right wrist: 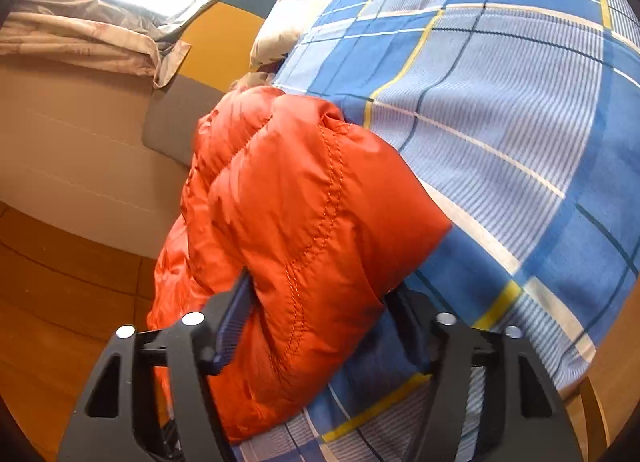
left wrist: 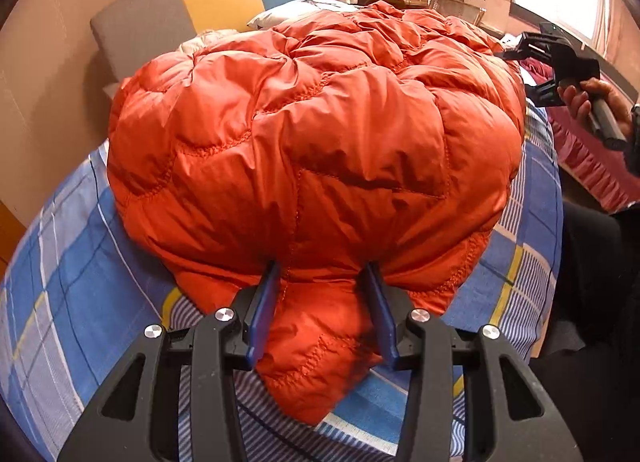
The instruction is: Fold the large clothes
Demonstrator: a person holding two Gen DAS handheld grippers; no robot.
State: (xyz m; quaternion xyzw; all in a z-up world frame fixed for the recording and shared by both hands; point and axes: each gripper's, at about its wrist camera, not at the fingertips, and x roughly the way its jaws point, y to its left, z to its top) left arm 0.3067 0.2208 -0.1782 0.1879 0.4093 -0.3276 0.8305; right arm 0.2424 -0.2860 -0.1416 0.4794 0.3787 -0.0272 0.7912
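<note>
An orange quilted down jacket (left wrist: 312, 130) lies bunched on a bed with a blue plaid sheet (left wrist: 72, 262). My left gripper (left wrist: 324, 270) straddles a lower flap of the jacket, its blue fingers (left wrist: 264, 310) wide apart with fabric between them. In the right wrist view, my right gripper (right wrist: 320, 294) has a thick fold of the jacket (right wrist: 304, 222) between its fingers (right wrist: 234, 318) at the bed's edge; the right finger is mostly hidden by fabric. The right gripper also shows in the left wrist view (left wrist: 560, 70), held in a hand at the far right.
A white pillow (left wrist: 296, 10) and a grey, yellow and blue headboard (left wrist: 192, 10) lie beyond the jacket. A wooden floor (right wrist: 60, 302) and a beige wall panel (right wrist: 80, 150) are left of the bed. A red cloth (left wrist: 592, 158) lies at the right.
</note>
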